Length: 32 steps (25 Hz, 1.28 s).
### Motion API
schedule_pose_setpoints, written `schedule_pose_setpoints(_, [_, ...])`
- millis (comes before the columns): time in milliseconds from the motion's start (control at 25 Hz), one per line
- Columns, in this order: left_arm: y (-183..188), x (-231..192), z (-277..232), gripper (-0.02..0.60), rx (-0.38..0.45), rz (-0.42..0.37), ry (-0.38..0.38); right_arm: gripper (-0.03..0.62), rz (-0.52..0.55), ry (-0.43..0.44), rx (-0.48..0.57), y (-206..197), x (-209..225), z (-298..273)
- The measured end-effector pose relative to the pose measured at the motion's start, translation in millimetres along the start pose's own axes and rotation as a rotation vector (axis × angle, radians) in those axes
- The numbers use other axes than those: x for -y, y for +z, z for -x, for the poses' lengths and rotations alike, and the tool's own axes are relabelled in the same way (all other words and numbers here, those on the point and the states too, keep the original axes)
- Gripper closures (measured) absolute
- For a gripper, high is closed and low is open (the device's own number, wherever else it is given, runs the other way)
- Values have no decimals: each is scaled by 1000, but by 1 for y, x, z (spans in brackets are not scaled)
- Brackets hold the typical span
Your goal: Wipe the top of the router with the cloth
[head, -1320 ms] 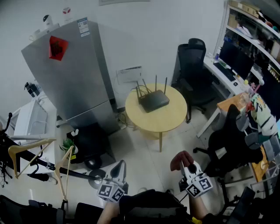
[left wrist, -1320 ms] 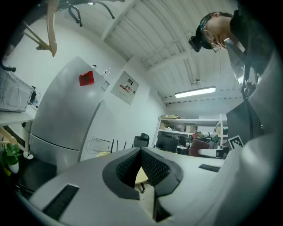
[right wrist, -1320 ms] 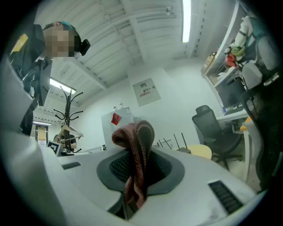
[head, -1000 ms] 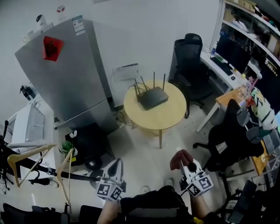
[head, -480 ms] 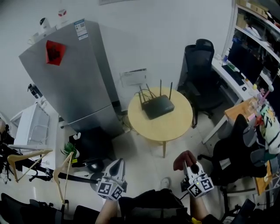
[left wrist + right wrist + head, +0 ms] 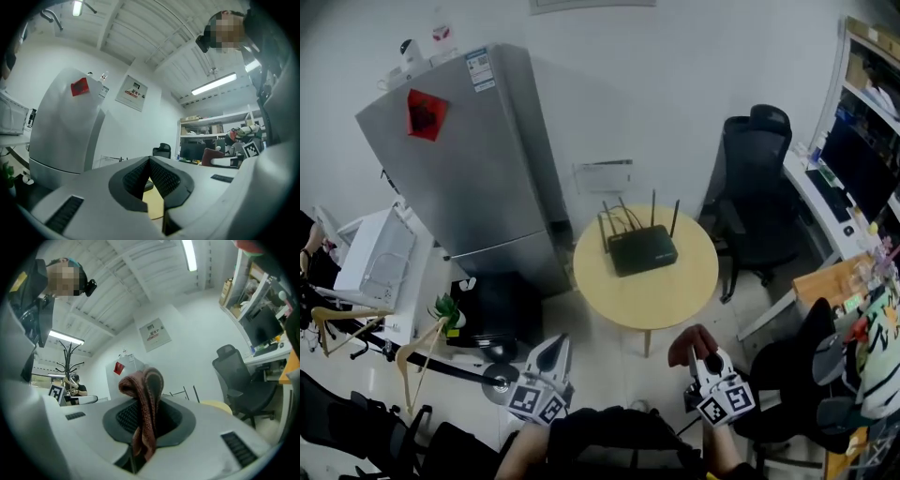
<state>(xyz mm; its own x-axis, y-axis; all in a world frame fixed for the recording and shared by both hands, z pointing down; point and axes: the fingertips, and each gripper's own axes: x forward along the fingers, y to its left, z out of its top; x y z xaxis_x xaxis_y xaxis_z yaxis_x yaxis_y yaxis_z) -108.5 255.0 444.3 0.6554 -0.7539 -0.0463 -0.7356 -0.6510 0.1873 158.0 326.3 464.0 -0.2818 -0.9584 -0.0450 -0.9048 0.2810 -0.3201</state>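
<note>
While the left gripper (image 6: 150, 161) is closed, right gripper (image 6: 140, 425) clamps the cloth (image 6: 146, 387).

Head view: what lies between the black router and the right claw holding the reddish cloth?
Head view: only the round yellow table's bare top and pale floor lie between the black router and the right claw gripping the reddish cloth.

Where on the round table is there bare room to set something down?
Bare: the round table's near half, between router and front rim, plus a strip right of the router. Crowded: the back edge, with the router's antennas.
</note>
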Motion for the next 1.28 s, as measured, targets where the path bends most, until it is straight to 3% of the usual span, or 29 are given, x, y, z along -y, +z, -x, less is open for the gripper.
schedule_pose_setpoints(200, [-2, 8, -21, 580, -39, -32, 33, 531, -20, 21, -40, -6, 31, -16])
schedule_pose_setpoints(520, [-6, -18, -59, 580, -57, -21, 49, 531, -63, -9, -70, -16, 68, -52])
schedule_pose_setpoints(760, [-21, -63, -115, 580, -67, 53, 7, 530, 17, -50, -88, -5, 74, -100])
schedule_pose_setpoints(960, [12, -95, -178, 580, -9, 12, -104, 530, 92, -32, -60, 18, 64, -176])
schedule_pose_setpoints(1280, [38, -181, -188, 580, 15, -10, -80, 530, 207, 39, -130, 3, 33, -294])
